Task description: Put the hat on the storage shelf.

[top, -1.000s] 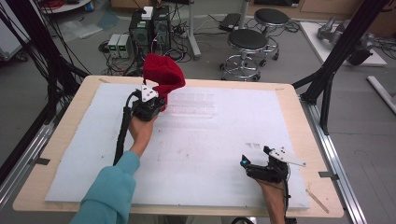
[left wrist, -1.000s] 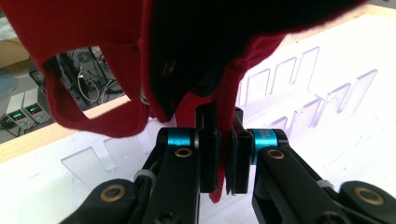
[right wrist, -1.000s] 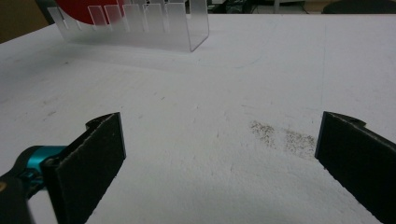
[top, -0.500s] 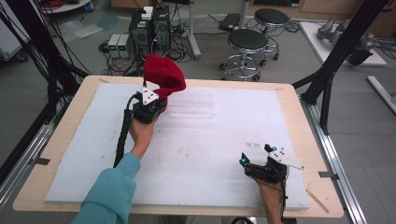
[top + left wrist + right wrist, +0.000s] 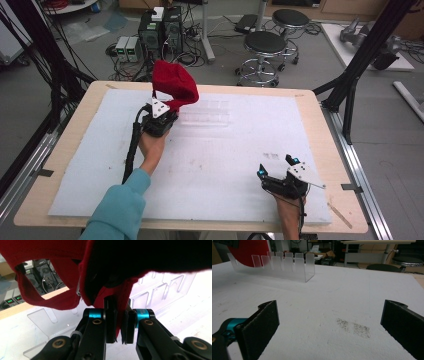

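Left gripper [image 5: 161,116] clamped on edge of red knitted fabric cap [image 5: 173,85], raised over far-left table, slightly nearer clear slotted acrylic rack [image 5: 206,112] than before. Right gripper [image 5: 281,172] unmoved, jaws wide, empty. Left gripper view: fabric pinched between pads [image 5: 110,315].

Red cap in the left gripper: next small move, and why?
Probably lower the red cap toward the clear slotted rack just beside it. The left gripper is shut on the cap's fabric and holds it off the white foam sheet, while the right gripper rests open, far from both.
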`<action>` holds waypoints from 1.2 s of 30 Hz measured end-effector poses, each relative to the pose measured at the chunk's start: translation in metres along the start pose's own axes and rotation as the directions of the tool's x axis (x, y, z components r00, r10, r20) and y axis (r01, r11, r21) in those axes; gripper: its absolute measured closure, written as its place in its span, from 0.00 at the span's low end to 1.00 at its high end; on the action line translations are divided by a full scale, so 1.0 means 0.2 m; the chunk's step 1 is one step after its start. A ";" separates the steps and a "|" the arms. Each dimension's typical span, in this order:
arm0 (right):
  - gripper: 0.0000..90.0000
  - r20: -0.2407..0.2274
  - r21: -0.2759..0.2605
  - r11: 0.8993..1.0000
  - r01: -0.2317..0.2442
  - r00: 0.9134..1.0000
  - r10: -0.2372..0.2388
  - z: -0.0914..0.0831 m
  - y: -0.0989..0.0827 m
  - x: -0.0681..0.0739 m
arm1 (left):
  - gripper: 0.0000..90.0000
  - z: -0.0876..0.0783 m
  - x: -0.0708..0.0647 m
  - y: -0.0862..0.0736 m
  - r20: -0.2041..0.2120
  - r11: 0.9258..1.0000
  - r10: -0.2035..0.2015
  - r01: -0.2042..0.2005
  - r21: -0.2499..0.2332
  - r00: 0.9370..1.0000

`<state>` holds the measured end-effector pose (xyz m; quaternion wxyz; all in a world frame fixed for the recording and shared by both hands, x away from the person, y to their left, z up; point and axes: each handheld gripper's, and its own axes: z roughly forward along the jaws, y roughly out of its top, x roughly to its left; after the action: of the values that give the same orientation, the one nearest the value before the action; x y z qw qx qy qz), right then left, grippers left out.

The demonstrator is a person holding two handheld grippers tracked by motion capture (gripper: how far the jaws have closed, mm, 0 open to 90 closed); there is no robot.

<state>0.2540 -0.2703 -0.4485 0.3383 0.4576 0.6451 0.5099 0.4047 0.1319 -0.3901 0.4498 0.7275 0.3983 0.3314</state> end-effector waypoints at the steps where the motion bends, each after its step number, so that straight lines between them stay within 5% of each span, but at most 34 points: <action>1: 0.01 0.000 0.000 1.000 0.001 1.000 -0.001 0.00 0.00 0.00 | 0.93 0.00 0.00 0.00 0.004 1.000 -0.001 0.001 0.005 1.000; 4: 0.01 -0.002 0.001 1.000 -0.008 1.000 0.008 0.00 0.00 0.00 | 0.90 0.00 0.01 0.00 0.016 1.000 -0.028 0.028 0.009 0.999; 9: 0.01 0.009 0.000 1.000 0.001 1.000 -0.001 0.00 0.00 0.00 | 0.54 -0.01 0.01 0.01 0.003 0.998 -0.066 0.066 0.015 0.998; 15: 0.01 0.018 -0.003 1.000 0.004 1.000 -0.003 0.01 0.00 0.01 | 0.26 -0.03 0.00 0.02 0.022 0.998 -0.063 0.063 0.000 0.998; 25: 0.01 0.038 -0.001 1.000 0.031 0.999 -0.031 0.01 0.00 0.02 | 0.19 -0.11 0.00 0.03 0.078 0.997 -0.066 0.068 -0.024 0.995; 36: 0.01 0.041 -0.017 0.999 0.035 0.999 -0.034 0.00 0.00 0.02 | 0.13 -0.18 0.07 -0.08 0.095 0.998 -0.069 0.069 -0.005 0.993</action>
<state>0.2530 -0.2660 -0.4496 0.3642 0.4537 0.6413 0.5001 0.3769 0.1615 -0.3892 0.4824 0.7265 0.3999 0.2822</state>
